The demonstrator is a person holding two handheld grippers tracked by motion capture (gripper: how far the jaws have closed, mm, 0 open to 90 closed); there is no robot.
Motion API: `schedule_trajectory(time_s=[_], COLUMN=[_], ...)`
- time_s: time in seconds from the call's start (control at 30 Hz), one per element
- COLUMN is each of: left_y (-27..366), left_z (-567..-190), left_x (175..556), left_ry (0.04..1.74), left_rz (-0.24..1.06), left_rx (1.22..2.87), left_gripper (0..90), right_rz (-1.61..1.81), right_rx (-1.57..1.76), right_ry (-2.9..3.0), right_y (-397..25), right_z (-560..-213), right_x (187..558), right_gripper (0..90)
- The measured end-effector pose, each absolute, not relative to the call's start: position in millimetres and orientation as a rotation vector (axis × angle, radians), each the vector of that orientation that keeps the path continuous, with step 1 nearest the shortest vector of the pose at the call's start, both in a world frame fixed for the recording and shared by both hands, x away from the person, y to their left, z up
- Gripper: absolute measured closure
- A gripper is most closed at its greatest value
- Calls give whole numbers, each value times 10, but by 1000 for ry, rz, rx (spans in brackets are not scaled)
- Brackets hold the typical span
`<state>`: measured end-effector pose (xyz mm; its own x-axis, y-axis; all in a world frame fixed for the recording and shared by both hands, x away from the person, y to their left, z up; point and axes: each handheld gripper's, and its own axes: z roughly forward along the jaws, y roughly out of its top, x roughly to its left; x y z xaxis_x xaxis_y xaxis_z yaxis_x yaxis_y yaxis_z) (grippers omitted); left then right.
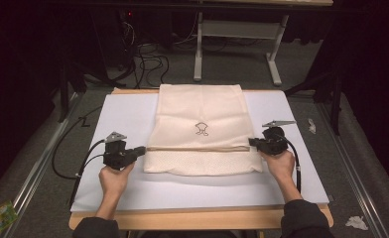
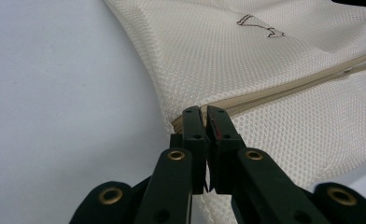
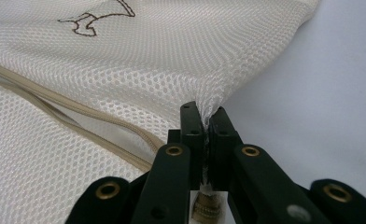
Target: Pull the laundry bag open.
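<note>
Left gripper [image 1: 142, 149] is clamped on the left edge of the cream mesh laundry bag [image 1: 201, 130] in the high view, and the right gripper [image 1: 252, 143] is biting the opposite edge, right at the fold line. The bag lies flat in the middle of the white board [image 1: 123, 106], with bare white surface open on both sides and a wide strip free at the near edge. Both forearms come in low from the bottom, the left hand [image 1: 114, 177] and right hand [image 1: 281, 163] wrapped around their handles, jaws pointing inward at each other.

Over to the left gripper view: the jaws are pressed together on the mesh where the beige zipper seam [image 2: 293, 84] meets the edge, with bare board to the left.

Right gripper view now: the jaws are pinching a gathered tuft of mesh at the bag's corner, the brown embroidered outline [image 3: 97, 18] farther back, and open board to the right.
</note>
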<state>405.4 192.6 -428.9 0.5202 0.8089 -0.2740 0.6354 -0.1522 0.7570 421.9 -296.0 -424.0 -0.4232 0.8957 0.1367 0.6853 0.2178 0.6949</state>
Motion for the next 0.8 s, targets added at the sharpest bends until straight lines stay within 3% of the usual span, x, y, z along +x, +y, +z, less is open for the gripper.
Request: schedule_trajectory(time_s=[0.8], left_y=[1908], left_z=[-4358], left_x=[4043], left_ry=[1201], left_rz=[211], left_rx=[1925], left_gripper=[871], right_rz=[998], right_rx=[1528], right_ry=[2220], right_y=[-2970], right_z=[-4335], right_x=[4182], right_gripper=[855])
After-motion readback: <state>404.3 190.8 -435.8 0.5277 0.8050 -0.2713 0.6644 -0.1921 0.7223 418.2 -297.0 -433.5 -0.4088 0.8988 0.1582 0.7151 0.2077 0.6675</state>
